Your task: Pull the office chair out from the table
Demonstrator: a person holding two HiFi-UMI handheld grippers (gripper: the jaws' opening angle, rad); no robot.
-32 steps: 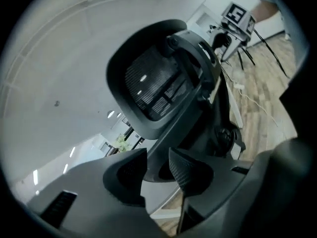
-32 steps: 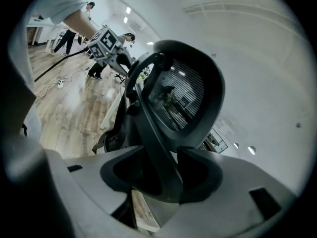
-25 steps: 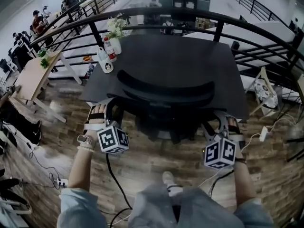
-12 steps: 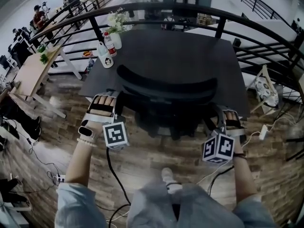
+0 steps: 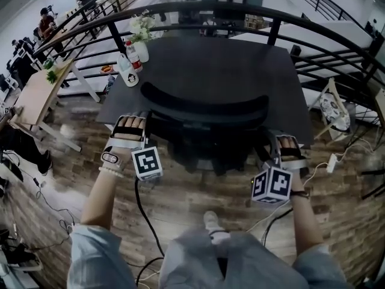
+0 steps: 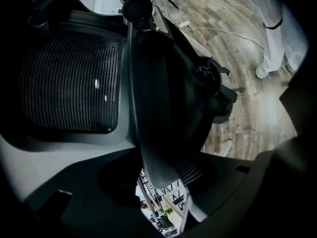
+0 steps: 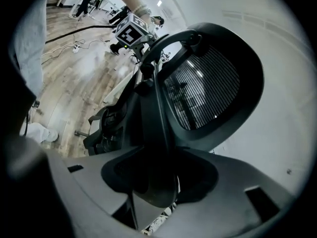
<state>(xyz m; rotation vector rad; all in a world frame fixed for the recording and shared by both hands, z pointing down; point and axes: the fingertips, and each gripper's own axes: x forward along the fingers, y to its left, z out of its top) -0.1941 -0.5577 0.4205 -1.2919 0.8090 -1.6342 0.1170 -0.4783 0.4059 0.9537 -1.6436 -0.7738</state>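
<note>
The black mesh office chair [image 5: 204, 110] stands tucked against the dark table [image 5: 228, 59]. My left gripper [image 5: 139, 128] reaches the backrest's left edge, my right gripper [image 5: 271, 144] its right edge. In the left gripper view the backrest's rim [image 6: 148, 123] runs between the jaws of the left gripper [image 6: 158, 182]. These have just opened wider, and light shows beside the rim. In the right gripper view the other rim [image 7: 158, 133] lies between the jaws of the right gripper [image 7: 158, 192]. They have just been closing, and a thin slit of light remains.
Two bottles [image 5: 129, 62] and a vase of flowers [image 5: 141, 38] stand at the table's far left corner. A black railing [image 5: 240, 9] curves behind the table. A wooden desk [image 5: 36, 95] stands left. Cables [image 5: 144, 215] and a power strip [image 5: 332, 163] lie on the wood floor.
My left hand has rolled so its back faces up, and it has settled lower at the chair's left edge. The right hand has barely moved. The chair stays where it was.
</note>
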